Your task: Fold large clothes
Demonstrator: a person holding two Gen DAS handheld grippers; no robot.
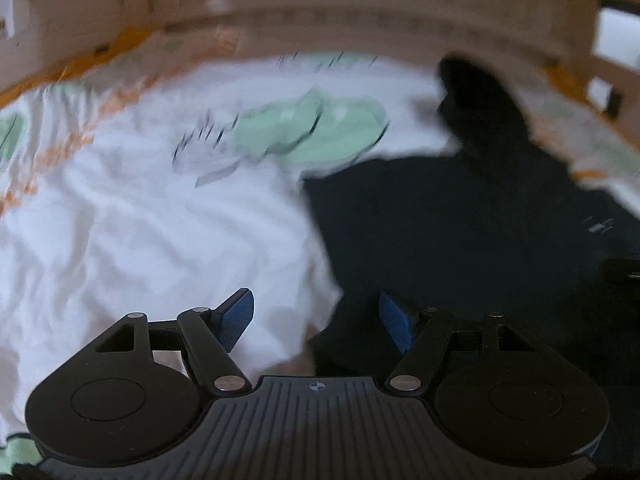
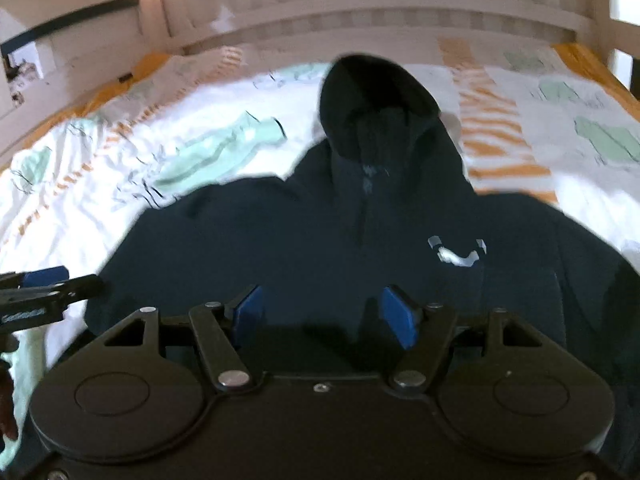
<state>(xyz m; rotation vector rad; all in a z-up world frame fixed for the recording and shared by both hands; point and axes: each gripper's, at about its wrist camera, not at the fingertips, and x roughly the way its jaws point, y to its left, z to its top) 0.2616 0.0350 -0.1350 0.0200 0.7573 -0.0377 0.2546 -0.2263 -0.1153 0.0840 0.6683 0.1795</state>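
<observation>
A dark navy hoodie (image 2: 328, 240) lies front up on the bed, its hood (image 2: 372, 96) pointing toward the headboard and a small white logo (image 2: 456, 254) on the chest. My right gripper (image 2: 326, 312) hovers over the hoodie's lower middle, jaws open, nothing pinched between the blue pads. In the left wrist view my left gripper (image 1: 316, 320) stands open over the hoodie's left edge (image 1: 460, 248), where dark cloth meets the white cover; nothing is clamped. That left gripper also shows at the left rim of the right wrist view (image 2: 44, 284).
The bed cover (image 1: 140, 220) is white and wrinkled, with mint-green shapes (image 1: 308, 128) and orange stripes (image 2: 492, 136). A pale wooden headboard (image 2: 380, 4) closes the far side. An orange mattress edge (image 2: 592, 60) shows at the right.
</observation>
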